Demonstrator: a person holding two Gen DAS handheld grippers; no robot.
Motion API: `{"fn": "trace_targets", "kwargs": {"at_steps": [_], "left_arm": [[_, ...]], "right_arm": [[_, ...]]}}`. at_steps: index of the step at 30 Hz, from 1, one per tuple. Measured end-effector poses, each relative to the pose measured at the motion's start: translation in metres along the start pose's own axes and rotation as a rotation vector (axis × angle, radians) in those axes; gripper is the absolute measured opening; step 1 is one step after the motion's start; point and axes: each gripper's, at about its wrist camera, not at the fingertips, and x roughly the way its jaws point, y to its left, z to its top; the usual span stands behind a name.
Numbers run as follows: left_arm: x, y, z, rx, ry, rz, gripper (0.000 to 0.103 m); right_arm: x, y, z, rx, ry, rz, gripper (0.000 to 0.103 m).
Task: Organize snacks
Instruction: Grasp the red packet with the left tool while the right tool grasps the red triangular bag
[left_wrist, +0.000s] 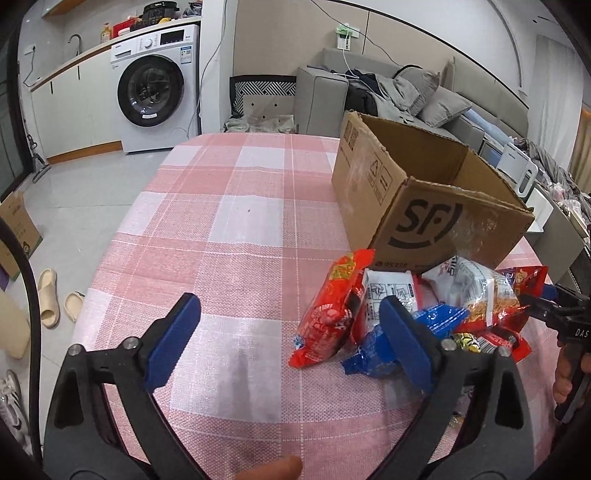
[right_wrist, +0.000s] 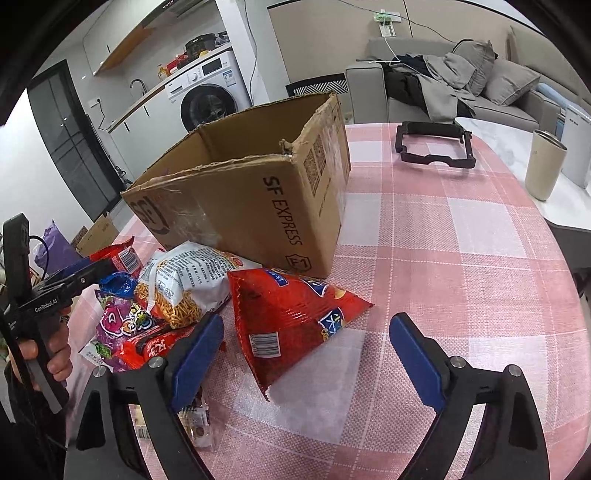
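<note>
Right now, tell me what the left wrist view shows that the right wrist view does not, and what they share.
Only the left wrist view shows the beige slippers on the floor and the tall red snack packet standing beside a white packet.

Only the right wrist view shows the beige cup, the black frame on the checked tablecloth, and the large red chip bag lying in front of the open right gripper.

Both show the open SF Express cardboard box, the noodle snack bag, the washing machine and the grey sofa. The left gripper is open too.
</note>
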Motion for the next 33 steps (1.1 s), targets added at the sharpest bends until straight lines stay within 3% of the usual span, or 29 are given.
{"fn": "trace_targets", "kwargs": {"at_steps": [5,19,29,33], "left_arm": [[0.012,0.0,0.004,-0.007,0.025,-0.036,0.08],[0.026,-0.007,0.004,0.023,0.074,-0.148,0.024],[0.011,-0.009,0.002,0.039,0.028,-0.135,0.022],[0.005,-0.007,0.002,0.038,0.012,-0.123,0.022]], "right_arm": [[0.006,-0.001,0.001,0.0,0.011,0.0,0.092],[0.014,-0.005,0.003,0.011,0.027,0.014,0.088],[0.026,-0.005,0.008,0.009,0.04,0.005,0.085],[0.025,-0.007,0.007,0.017,0.035,0.012,0.06]]}}
